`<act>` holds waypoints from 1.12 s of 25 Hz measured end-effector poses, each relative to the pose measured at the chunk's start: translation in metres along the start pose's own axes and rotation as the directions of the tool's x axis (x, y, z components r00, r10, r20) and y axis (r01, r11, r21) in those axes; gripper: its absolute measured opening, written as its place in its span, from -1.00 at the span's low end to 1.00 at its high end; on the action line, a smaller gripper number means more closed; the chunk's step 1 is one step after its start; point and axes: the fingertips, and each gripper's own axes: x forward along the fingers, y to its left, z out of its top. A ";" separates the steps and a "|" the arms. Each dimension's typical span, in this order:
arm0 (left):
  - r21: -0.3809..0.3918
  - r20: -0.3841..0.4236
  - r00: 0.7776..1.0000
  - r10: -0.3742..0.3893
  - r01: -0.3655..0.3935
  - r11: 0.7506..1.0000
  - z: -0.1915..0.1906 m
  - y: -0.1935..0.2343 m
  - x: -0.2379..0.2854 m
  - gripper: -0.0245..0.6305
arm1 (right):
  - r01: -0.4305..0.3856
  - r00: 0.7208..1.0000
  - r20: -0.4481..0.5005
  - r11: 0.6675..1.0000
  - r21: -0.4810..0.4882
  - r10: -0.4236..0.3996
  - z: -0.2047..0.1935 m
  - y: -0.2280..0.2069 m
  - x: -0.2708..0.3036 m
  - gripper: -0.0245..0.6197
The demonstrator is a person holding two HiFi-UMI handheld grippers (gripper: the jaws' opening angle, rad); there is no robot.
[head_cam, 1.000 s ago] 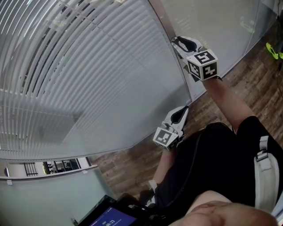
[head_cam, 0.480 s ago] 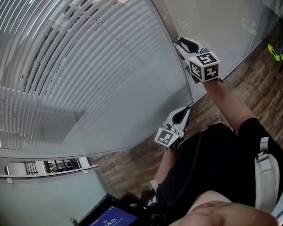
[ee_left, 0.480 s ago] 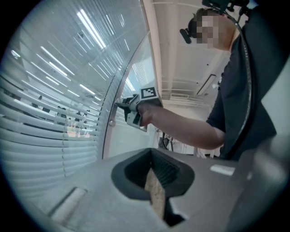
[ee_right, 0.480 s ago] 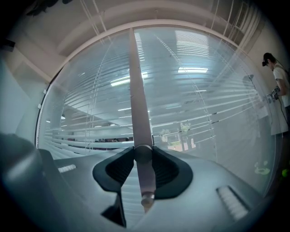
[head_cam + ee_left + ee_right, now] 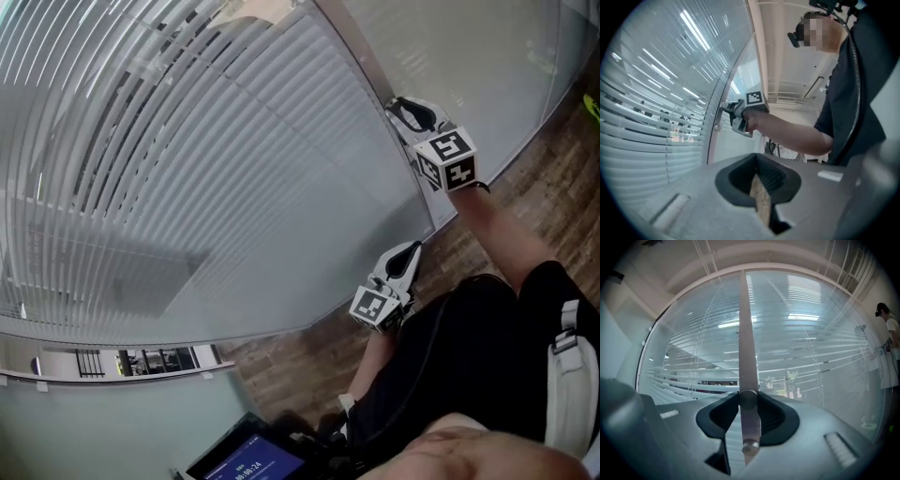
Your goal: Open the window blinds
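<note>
Horizontal white window blinds [image 5: 187, 159] hang behind glass and fill the left of the head view; their upper slats show dark gaps. A slim metal tilt wand [image 5: 746, 348] hangs upright in front of the blinds [image 5: 806, 348]. My right gripper [image 5: 749, 394] is shut on this wand a little above its capped lower end. In the head view my right gripper [image 5: 401, 105] reaches to the blinds' right edge. The left gripper view shows my right gripper [image 5: 727, 108] against that edge. My left gripper [image 5: 412, 249] hangs lower, shut and empty [image 5: 757, 157], a little off the glass.
A wooden floor [image 5: 281, 352] lies below. A dark device with a blue screen [image 5: 246, 461] is at the bottom edge. A plain glass panel [image 5: 469, 56] continues right of the blinds. Another person [image 5: 887, 348] stands far right along the window.
The head view has shifted, so both grippers sit further right and lower in the picture. The right gripper's hold on the wand is unchanged, and the left gripper stays shut.
</note>
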 end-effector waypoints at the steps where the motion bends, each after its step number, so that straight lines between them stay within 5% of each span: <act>1: 0.000 -0.009 1.000 0.000 0.000 1.000 0.001 0.000 0.000 -0.92 | -0.002 1.000 0.001 1.000 0.002 0.002 -0.001 0.000 0.000 -0.54; 10: 0.054 0.007 1.000 0.010 -0.011 0.998 0.011 0.003 0.008 -0.92 | -0.082 0.996 -0.028 0.997 -0.013 0.081 -0.009 0.007 0.000 -0.32; 15: 0.042 0.012 1.000 0.028 -0.028 0.999 0.013 0.006 0.015 -0.92 | -0.145 0.989 -0.035 0.982 -0.120 0.142 -0.009 0.011 -0.015 -0.23; 24: 0.029 0.035 0.996 0.085 -0.086 0.996 0.004 0.006 0.021 -0.92 | -0.327 0.945 -0.052 0.917 -0.230 0.324 -0.037 0.030 -0.091 -0.23; 28: 0.032 0.044 0.997 0.061 -0.062 0.998 0.014 -0.005 0.025 -0.92 | -0.413 0.910 -0.097 0.869 -0.271 0.403 -0.064 0.049 -0.128 -0.41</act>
